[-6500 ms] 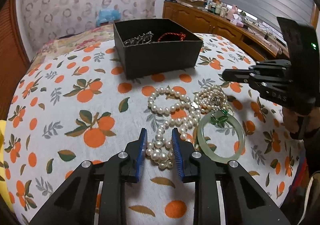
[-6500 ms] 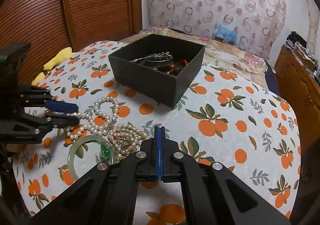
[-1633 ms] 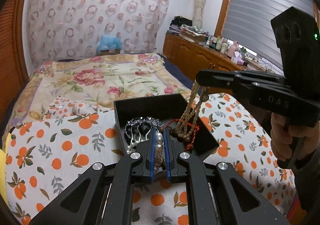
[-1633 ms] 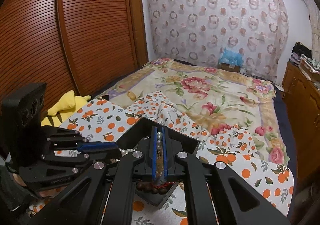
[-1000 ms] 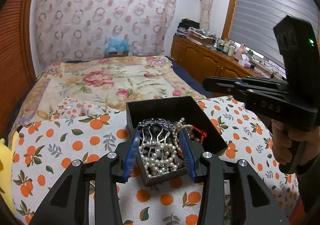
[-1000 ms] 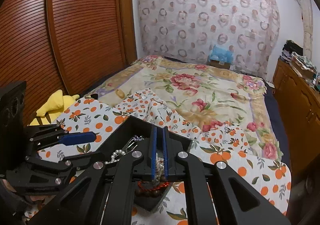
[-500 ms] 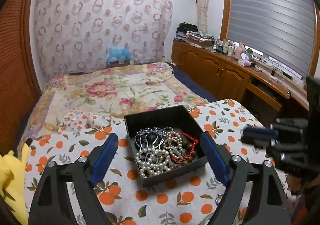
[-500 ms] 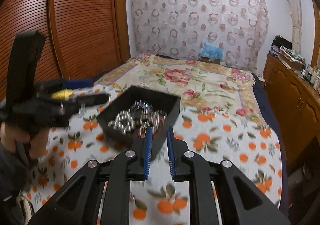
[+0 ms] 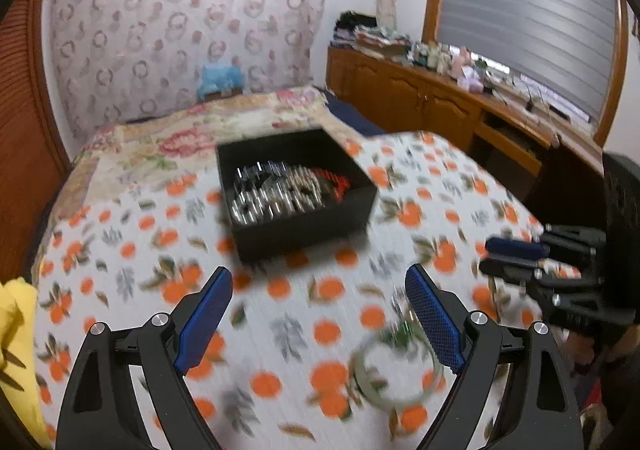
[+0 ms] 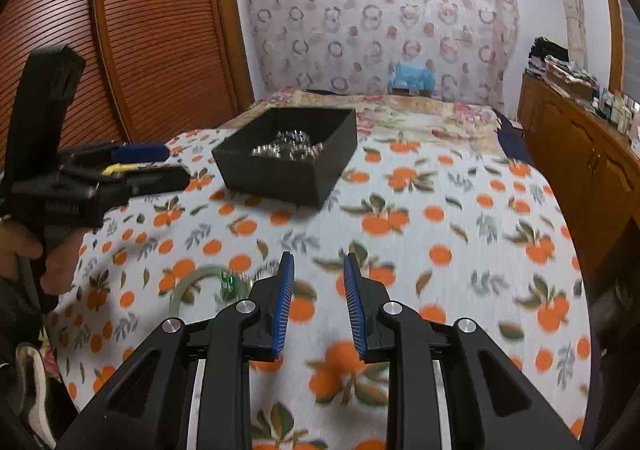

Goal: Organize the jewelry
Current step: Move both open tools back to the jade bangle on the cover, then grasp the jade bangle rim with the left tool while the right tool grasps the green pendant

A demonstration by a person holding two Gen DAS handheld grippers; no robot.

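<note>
One black box (image 9: 296, 206) sat on the orange-print cloth (image 9: 120, 242) covering the bed, well ahead of both pairs of fingers. Inside it lay a blurred heap of pearls (image 9: 276, 198) with one red cord (image 9: 340, 182) at its right edge; how many strands made up the heap could not be told. One pale green bangle (image 9: 394, 374) lay on the cloth outside the box, just beside the tip of the left gripper's (image 9: 320, 314) right finger, with a small green charm (image 9: 402, 332) at its far rim. From the right wrist view the bangle (image 10: 188, 282) showed just left of the right gripper's (image 10: 318, 282) left finger, partly hidden behind it.

The left gripper's two blue-padded fingers (image 9: 206, 314) were spread wide and held nothing. The right gripper's two fingers (image 10: 284, 302) stood parted by a narrower gap, also released and free of any load. Both hovered above the cloth, apart from the box. One yellow cloth (image 9: 16, 310) lay far left of the left fingers.
</note>
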